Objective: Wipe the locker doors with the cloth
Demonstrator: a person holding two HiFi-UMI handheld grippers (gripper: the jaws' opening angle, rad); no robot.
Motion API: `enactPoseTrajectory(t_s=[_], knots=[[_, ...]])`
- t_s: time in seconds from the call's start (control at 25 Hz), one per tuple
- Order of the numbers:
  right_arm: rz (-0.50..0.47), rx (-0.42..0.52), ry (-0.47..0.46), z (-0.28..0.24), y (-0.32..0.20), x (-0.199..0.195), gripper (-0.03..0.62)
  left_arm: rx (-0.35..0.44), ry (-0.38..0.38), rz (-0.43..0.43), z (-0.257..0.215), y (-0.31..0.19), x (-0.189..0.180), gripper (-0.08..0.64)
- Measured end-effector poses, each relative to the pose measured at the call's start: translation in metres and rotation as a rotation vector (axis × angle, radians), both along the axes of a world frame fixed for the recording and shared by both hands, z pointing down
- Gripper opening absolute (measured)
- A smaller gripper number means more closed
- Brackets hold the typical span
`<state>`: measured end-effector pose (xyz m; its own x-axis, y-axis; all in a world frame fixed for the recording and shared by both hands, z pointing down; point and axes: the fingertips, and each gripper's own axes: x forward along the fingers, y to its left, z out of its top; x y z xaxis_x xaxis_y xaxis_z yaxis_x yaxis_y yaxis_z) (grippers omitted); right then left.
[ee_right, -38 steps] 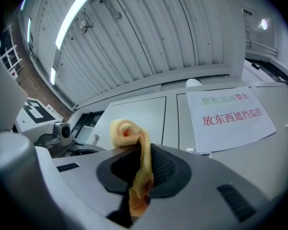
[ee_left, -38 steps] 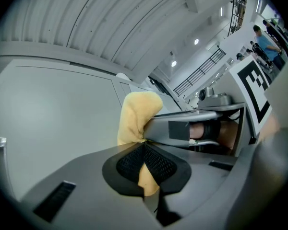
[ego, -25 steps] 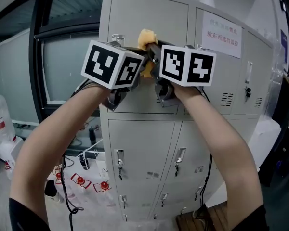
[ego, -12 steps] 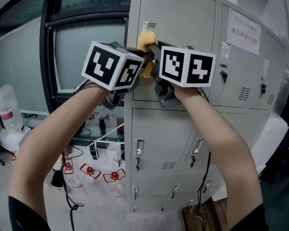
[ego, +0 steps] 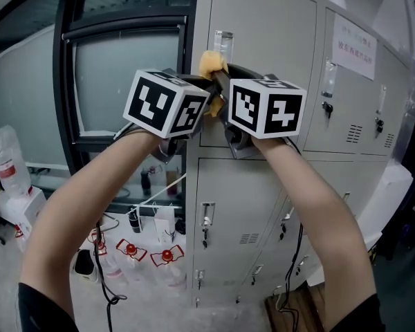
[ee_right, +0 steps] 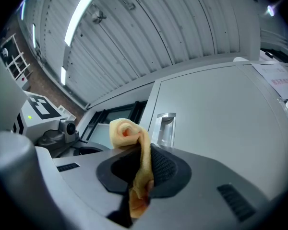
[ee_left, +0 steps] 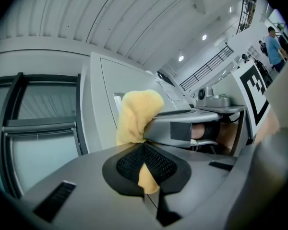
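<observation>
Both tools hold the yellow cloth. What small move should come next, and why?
Probably press the cloth forward onto the top locker door, then slide rightward. The left tool and right tool both clamp it by the handle at the door's left edge; contact is unclear.

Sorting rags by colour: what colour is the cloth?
Yellow; the cloth shows best in the right gripper view.

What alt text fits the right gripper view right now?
The right gripper is shut on a bunched yellow cloth that pokes up above its jaws. Behind stands a grey locker door with a clear handle near its left edge, under a ribbed ceiling.
</observation>
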<state>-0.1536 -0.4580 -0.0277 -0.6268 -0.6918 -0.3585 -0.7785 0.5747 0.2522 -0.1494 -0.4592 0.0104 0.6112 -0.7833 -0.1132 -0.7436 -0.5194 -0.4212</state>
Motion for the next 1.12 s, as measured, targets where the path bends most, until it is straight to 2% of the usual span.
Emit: enactPoseTrajectory(t_s=[0.24,0.52,0.72,1.12], knots=[[-0.001,0.011,0.004,-0.001,0.0,-0.002,0.069,0.003,-0.013,0.015,0.0,-0.002,0.001,0.02],[0.021,0.005,-0.001,0.0,-0.002,0.019,0.067,0.012,-0.021,0.005,0.001,-0.003,0.021,0.02],[0.035,-0.015,-0.013,0.002,-0.009,0.053,0.068,0.001,-0.04,-0.004,0.003,-0.008,0.053,0.02],[0.062,-0.02,-0.008,0.004,-0.019,0.131,0.068,-0.013,-0.032,0.051,0.006,-0.02,0.133,0.021]])
